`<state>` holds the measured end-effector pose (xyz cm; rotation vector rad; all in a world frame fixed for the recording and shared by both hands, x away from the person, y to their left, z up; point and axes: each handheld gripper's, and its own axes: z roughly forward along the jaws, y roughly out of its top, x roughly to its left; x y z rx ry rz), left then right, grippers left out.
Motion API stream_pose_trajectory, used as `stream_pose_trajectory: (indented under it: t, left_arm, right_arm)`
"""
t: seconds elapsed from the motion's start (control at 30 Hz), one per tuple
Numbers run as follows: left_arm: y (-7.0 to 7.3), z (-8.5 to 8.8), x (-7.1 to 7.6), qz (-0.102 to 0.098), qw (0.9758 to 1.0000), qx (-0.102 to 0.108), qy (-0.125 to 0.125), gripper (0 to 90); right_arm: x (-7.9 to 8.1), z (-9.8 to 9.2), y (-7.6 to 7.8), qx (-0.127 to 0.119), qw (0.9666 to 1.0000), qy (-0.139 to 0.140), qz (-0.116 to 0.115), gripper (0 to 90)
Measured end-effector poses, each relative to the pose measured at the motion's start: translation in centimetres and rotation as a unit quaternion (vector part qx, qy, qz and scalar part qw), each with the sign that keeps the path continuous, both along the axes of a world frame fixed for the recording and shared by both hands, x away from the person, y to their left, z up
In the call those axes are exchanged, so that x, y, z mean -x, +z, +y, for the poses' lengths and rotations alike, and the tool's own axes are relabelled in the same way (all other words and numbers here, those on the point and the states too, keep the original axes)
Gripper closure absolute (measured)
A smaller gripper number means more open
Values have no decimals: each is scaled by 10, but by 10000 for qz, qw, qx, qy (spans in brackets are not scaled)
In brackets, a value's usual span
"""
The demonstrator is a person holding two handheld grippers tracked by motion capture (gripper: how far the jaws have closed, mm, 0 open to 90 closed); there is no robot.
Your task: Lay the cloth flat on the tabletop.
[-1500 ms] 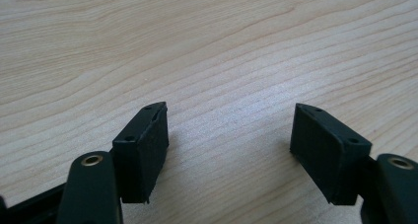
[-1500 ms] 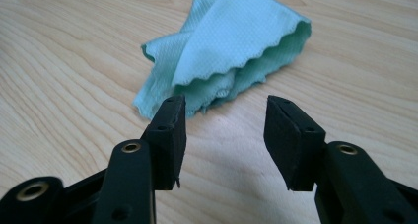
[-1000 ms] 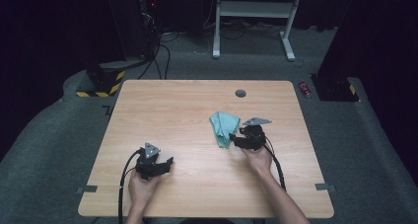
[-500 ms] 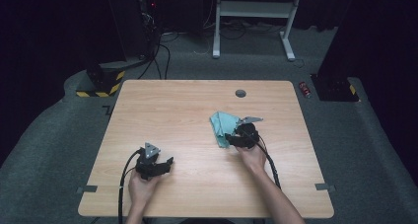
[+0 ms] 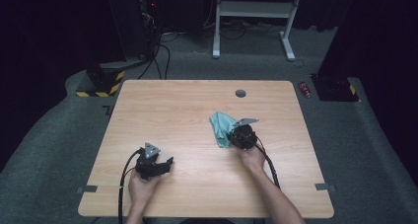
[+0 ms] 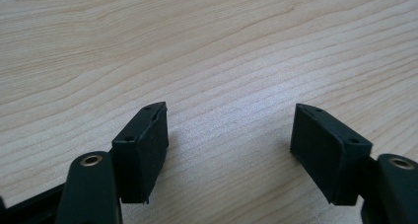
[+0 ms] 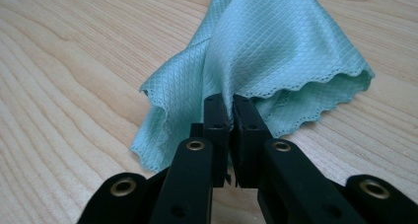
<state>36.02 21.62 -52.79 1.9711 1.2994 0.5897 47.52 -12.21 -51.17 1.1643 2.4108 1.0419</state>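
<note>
Item: pale teal, diamond-weave microfibre cloth [image 5: 220,128], crumpled, lying right of centre in the high view on the light wooden tabletop [image 5: 187,105].

Holder: right gripper [image 7: 230,116], whose fingers [image 7: 215,128] have just been closing and now pinch a fold of the cloth; the rest fans away up-frame from them, scalloped hem drooping (one corner rests on the wood).

Other hand: left gripper [image 5: 168,163], lower left, well apart from the cloth, fingers [image 6: 143,145] spread over bare wood.

Surroundings: small dark round grommet [image 5: 240,93] near the far edge; nothing obstructs a lift.
</note>
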Motion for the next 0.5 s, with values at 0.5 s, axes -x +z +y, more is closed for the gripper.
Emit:
stream_pose_trajectory:
  t: [0.5]
  left_arm:
    - [0, 0, 0, 2, 10000, -1, -4, 306]
  right_arm:
    - [19, 8, 8, -68, 9993, 356, -118, 874]
